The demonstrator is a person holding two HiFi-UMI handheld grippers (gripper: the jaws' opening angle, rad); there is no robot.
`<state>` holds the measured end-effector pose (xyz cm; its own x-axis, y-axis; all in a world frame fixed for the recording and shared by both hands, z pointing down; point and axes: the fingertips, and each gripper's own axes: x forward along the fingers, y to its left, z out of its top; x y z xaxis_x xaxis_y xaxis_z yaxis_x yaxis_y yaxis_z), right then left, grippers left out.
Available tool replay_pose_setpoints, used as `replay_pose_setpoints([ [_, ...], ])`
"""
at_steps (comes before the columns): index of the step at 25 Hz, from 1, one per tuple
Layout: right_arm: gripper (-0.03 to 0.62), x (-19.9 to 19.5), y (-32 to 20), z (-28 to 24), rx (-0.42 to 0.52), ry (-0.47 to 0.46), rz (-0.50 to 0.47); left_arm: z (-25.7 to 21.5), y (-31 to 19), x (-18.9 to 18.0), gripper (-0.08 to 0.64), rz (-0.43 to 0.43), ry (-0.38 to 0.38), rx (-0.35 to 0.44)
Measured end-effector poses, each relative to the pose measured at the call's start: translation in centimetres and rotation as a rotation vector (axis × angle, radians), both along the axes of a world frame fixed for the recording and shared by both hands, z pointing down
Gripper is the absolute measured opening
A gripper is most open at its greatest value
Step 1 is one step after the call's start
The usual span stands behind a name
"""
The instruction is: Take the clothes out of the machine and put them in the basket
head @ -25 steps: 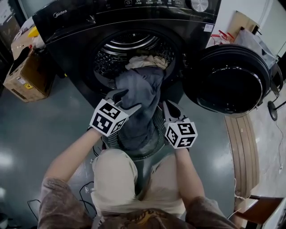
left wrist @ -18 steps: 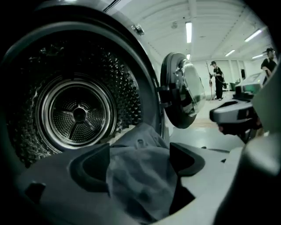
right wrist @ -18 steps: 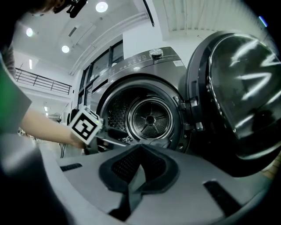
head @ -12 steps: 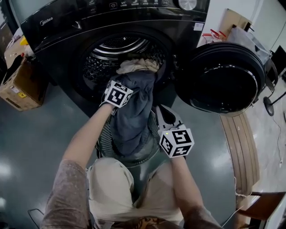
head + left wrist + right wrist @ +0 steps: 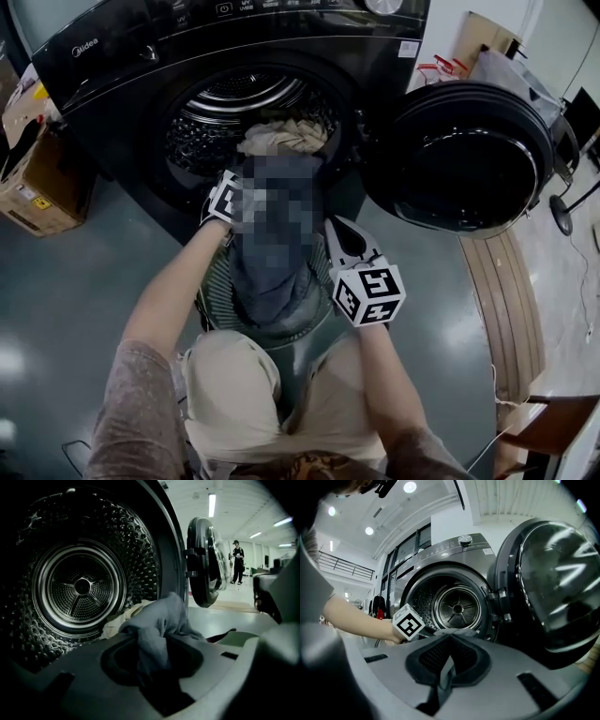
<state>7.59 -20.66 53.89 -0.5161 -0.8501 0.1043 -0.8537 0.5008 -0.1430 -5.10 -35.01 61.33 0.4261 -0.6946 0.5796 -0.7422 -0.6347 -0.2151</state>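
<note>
A grey garment (image 5: 272, 286) hangs from the mouth of the black washing machine (image 5: 141, 56) down into the round basket (image 5: 214, 292) in front of it. Beige clothes (image 5: 281, 136) lie behind it in the drum (image 5: 82, 585). My left gripper (image 5: 230, 199) is at the drum's lip. Its jaws (image 5: 152, 667) are closing, and a fold of the grey garment (image 5: 159, 620) is pinched between them. My right gripper (image 5: 342, 234) stays at the garment's right edge above the basket, shut (image 5: 445, 667) with a thin strip of grey cloth in its gap.
The round machine door (image 5: 469, 155) stands swung open at the right. A cardboard box (image 5: 37, 178) sits left of the machine. A wooden plank (image 5: 511, 300) lies on the floor at the right. A person (image 5: 238, 560) stands far off in the hall.
My left gripper has moved up from beside the basket to the drum's mouth and closed on the grey garment. The right gripper has stayed in place.
</note>
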Motion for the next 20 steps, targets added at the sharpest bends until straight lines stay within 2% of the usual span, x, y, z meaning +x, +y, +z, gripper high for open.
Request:
replay_pose_setpoints([
  [10,-0.003,-0.1,-1.6,1.1,-0.006,-0.018,0.016,-3.1,12.7,0.0,0.132,0.155,0.056,-0.092],
  [14,-0.003,-0.2,-1.9,1.3,-0.007,-0.021,0.019,-2.6,16.7,1.2,0.132,0.194,0.105,-0.174],
  [17,-0.003,-0.2,-1.7,1.3,-0.005,-0.015,0.016,-1.6,18.7,1.8,0.143,0.224,0.119,-0.212],
  [20,-0.003,0.3,-1.6,1.2,-0.004,-0.023,0.026,-1.1,19.0,1.8,0.174,0.211,0.149,-0.229],
])
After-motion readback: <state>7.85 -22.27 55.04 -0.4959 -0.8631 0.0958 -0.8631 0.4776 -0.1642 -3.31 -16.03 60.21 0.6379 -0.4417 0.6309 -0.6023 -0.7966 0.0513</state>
